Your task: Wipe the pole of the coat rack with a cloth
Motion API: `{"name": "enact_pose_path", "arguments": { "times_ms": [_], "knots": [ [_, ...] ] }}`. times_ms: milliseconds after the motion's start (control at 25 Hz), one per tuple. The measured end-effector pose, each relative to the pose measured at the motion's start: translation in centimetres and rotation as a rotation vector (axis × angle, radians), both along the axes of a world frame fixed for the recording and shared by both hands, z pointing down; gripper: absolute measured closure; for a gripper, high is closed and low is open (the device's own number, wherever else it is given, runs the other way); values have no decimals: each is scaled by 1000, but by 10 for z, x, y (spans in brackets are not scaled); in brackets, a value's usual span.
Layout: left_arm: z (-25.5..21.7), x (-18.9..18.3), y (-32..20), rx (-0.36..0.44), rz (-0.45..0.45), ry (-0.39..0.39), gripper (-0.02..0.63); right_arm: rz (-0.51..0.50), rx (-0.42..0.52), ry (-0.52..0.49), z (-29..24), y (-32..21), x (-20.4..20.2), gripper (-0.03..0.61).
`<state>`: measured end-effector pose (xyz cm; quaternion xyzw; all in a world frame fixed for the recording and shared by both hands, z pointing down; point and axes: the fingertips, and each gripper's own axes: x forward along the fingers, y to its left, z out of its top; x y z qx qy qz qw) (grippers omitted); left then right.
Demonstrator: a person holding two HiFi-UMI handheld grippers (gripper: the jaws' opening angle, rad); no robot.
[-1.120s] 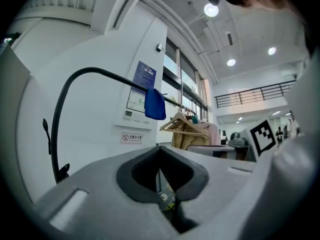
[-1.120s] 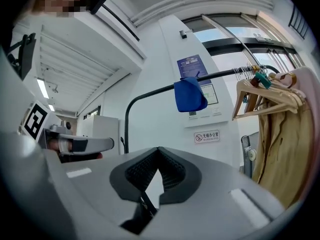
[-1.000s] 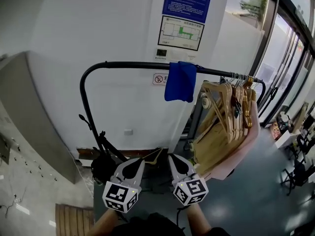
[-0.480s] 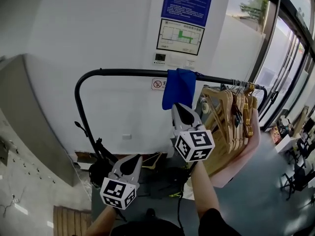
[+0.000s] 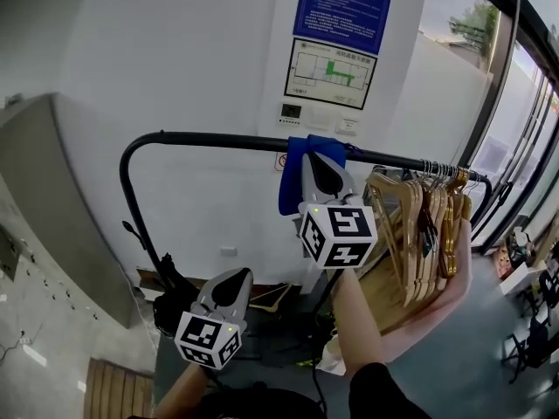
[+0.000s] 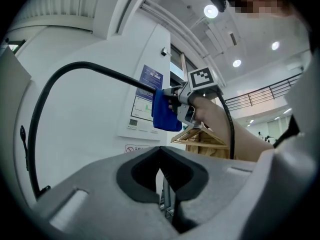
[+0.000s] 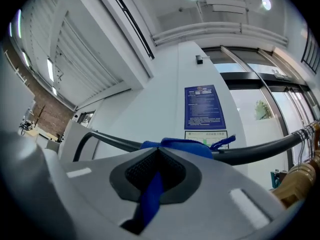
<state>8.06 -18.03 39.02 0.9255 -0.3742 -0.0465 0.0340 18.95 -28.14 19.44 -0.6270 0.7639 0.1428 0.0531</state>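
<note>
The coat rack's black pole (image 5: 201,138) runs level across the head view and bends down at its left end. A blue cloth (image 5: 291,177) hangs over it near the middle. My right gripper (image 5: 320,159) is raised to the pole and is shut on the blue cloth (image 7: 175,145); a strip of the fabric runs down between the jaws of the right gripper (image 7: 159,151), just below the pole (image 7: 260,149). My left gripper (image 5: 230,279) hangs low, well under the pole, shut with nothing in it. From the left gripper (image 6: 161,151), the cloth (image 6: 164,115) and pole (image 6: 75,69) show above.
Several wooden hangers (image 5: 424,225) hang bunched at the pole's right end. Behind the rack is a white wall with posters (image 5: 345,7). A grey cabinet (image 5: 44,208) stands at the left, black gear (image 5: 170,299) lies by the rack's foot, and glass doors (image 5: 524,147) are at the right.
My right gripper rose from beside the left one up to the pole and closed on the blue cloth. The left gripper stayed low.
</note>
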Motion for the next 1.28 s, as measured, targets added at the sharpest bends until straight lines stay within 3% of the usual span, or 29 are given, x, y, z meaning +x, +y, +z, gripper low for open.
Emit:
{"name": "enact_pose_path", "arguments": {
  "times_ms": [240, 640, 760, 1000, 1280],
  "knots": [
    [14, 15, -5, -30, 11, 2, 609, 49, 29, 1, 0, 5, 26, 575],
    [-39, 29, -38, 62, 99, 12, 609, 326, 33, -155, -4, 35, 175, 575],
    [-46, 31, -41, 73, 125, 13, 609, 315, 26, -188, -6, 39, 190, 575],
    [-35, 27, -44, 47, 145, 12, 609, 250, 46, -178, -9, 34, 158, 577],
    [-31, -15, -49, 37, 82, 17, 609, 62, 40, -68, -11, 6, 30, 577]
  ]
}}
